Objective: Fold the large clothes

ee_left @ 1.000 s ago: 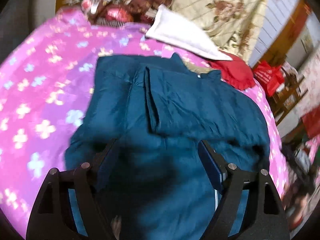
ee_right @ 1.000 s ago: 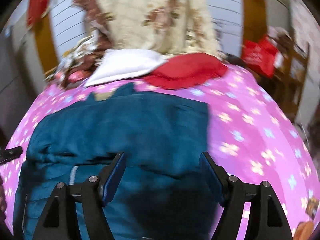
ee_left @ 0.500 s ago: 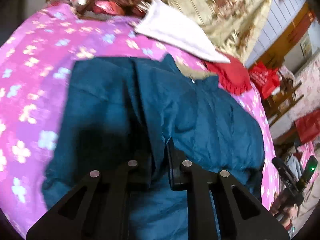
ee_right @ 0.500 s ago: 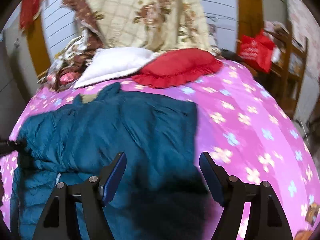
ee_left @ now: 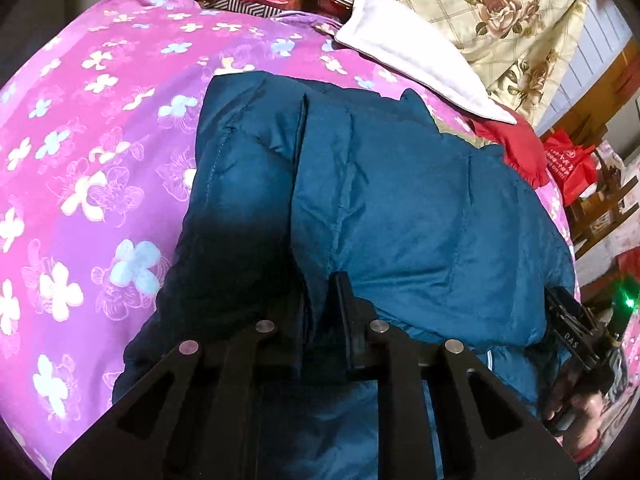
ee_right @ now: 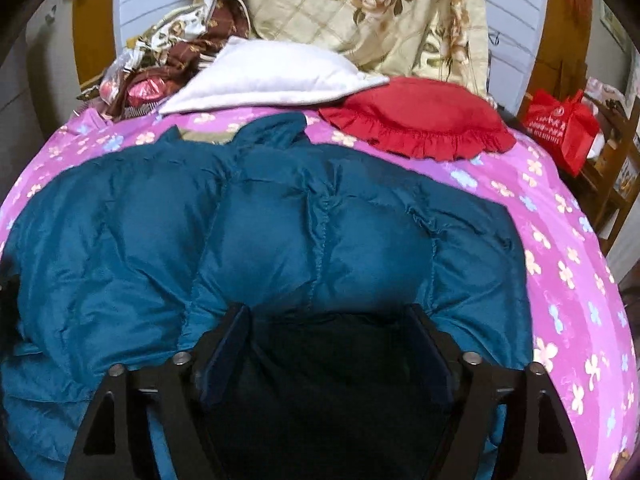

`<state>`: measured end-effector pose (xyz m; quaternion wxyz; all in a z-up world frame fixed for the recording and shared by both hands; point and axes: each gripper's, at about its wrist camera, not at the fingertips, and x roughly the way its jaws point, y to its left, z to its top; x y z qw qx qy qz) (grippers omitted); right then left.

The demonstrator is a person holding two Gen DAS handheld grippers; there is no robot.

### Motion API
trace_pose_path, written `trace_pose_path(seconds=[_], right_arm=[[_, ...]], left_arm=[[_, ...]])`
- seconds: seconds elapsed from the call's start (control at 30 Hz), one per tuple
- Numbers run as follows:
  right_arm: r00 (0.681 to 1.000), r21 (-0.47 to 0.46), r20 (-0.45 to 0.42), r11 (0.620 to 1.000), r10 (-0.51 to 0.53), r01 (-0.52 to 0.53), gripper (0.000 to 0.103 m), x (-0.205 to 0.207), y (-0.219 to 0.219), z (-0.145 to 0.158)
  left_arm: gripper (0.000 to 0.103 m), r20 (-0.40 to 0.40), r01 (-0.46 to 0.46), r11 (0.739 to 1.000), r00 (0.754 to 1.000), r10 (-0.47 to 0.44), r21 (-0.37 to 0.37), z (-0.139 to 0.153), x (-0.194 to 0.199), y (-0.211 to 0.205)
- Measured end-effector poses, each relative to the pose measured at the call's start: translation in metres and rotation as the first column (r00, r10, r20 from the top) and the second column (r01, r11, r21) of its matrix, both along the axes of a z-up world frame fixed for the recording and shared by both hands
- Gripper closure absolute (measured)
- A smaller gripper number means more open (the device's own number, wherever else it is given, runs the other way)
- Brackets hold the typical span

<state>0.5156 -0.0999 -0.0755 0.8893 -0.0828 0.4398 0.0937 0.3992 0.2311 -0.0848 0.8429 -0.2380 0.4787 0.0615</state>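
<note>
A large teal puffer jacket (ee_left: pixel 400 200) lies spread on a bed with a pink flowered cover (ee_left: pixel 100 140), collar toward the pillows. My left gripper (ee_left: pixel 320 312) is shut on a fold of the jacket's fabric near its near edge. In the right wrist view the jacket (ee_right: pixel 280 232) fills the middle. My right gripper (ee_right: pixel 328 328) is open, its fingers low over the jacket's near part, holding nothing. The right gripper also shows in the left wrist view at the far right edge (ee_left: pixel 576 340).
A white pillow (ee_right: pixel 272 76) and a red frilled cushion (ee_right: pixel 420 120) lie at the bed's head, with a floral quilt (ee_right: pixel 360 12) and crumpled cloths (ee_right: pixel 160 64) behind. A red bag (ee_right: pixel 560 128) and wooden furniture stand to the right of the bed.
My left gripper has closed on a fold of the jacket and moved forward. My right gripper has come down closer to the jacket, still open.
</note>
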Motion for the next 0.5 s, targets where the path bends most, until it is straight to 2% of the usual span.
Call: trace_pose_path(seconds=[0.13, 0.2, 0.23, 0.27, 0.37, 0.5], right_arm=[[0.999, 0.066, 0.021, 0.997, -0.043, 0.042, 0.023, -0.016, -0.025, 0.024], [0.998, 0.074, 0.053, 0.997, -0.032, 0.028, 0.023, -0.035, -0.039, 0.039], [0.997, 0.075, 0.068, 0.997, -0.021, 0.016, 0.023, -0.048, -0.049, 0.046], [0.997, 0.078, 0.074, 0.997, -0.014, 0.008, 0.023, -0.060, -0.058, 0.050], [0.999, 0.105, 0.050, 0.994, -0.007, 0.002, 0.023, -0.097, -0.092, 0.055], [0.999, 0.175, -0.023, 0.984, -0.041, 0.044, 0.023, -0.142, -0.145, 0.048]], left_arm=[[0.084, 0.003, -0.027, 0.999, 1.000, 0.027, 0.026, 0.020, -0.016, -0.004], [0.081, 0.029, -0.032, 0.996, 0.999, 0.029, 0.088, 0.040, -0.038, -0.010], [0.075, 0.043, -0.033, 0.992, 0.999, 0.028, 0.121, 0.048, -0.050, -0.013], [0.063, 0.054, -0.034, 0.989, 0.998, 0.026, 0.141, 0.053, -0.060, -0.014], [0.036, 0.115, -0.055, 0.977, 0.993, 0.032, 0.208, 0.068, -0.109, -0.017], [0.034, 0.114, -0.065, 0.962, 0.993, 0.036, 0.264, 0.059, -0.158, -0.013]])
